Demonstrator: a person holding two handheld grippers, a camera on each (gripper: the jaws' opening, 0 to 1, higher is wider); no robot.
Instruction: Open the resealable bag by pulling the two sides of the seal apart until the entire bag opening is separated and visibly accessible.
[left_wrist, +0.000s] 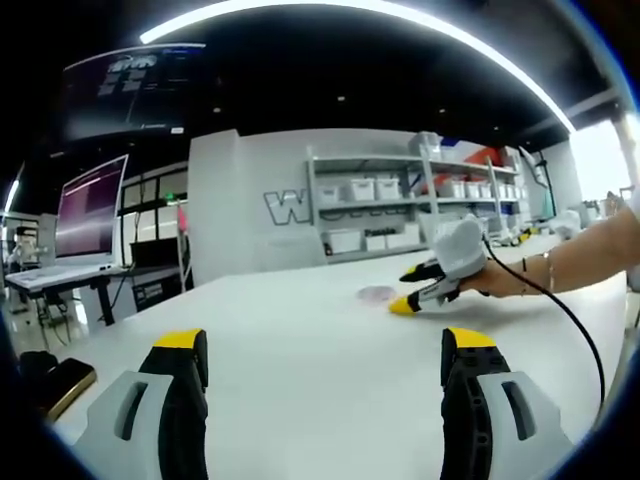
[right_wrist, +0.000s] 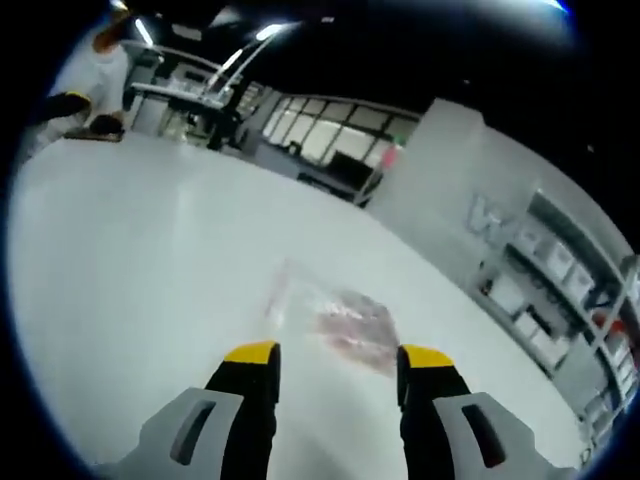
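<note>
The resealable bag (right_wrist: 335, 325) lies flat on the white table (right_wrist: 130, 280), clear plastic with a pinkish patch showing through it. In your right gripper view it sits just ahead of your right gripper (right_wrist: 338, 357), a little beyond the yellow tips, with its far edge running off toward the upper left of the picture. You cannot make out from here whether the seal is closed or parted; the plastic is too faint against the tabletop.

Your right gripper's jaws stand wide apart, with bare table between them and nothing in their hold. They are close to the bag but not touching it.

In your left gripper view the bag (left_wrist: 376, 294) shows as a small pale smudge far out on the table (left_wrist: 300, 340), and your right gripper (left_wrist: 418, 289) shows beside it to the right, its yellow tips pointing at the bag, with your hand (left_wrist: 490, 278) and forearm behind it and a black cable trailing down.

Your left gripper (left_wrist: 324, 350) is well back from the bag, jaws spread wide and holding nothing, only white tabletop between them.

Beyond the table stands a grey wall with shelves of white bins (left_wrist: 400, 200), and a monitor (left_wrist: 88, 210) on a desk at the left. In the right gripper view a person in white (right_wrist: 95, 75) is at the table's far corner.
</note>
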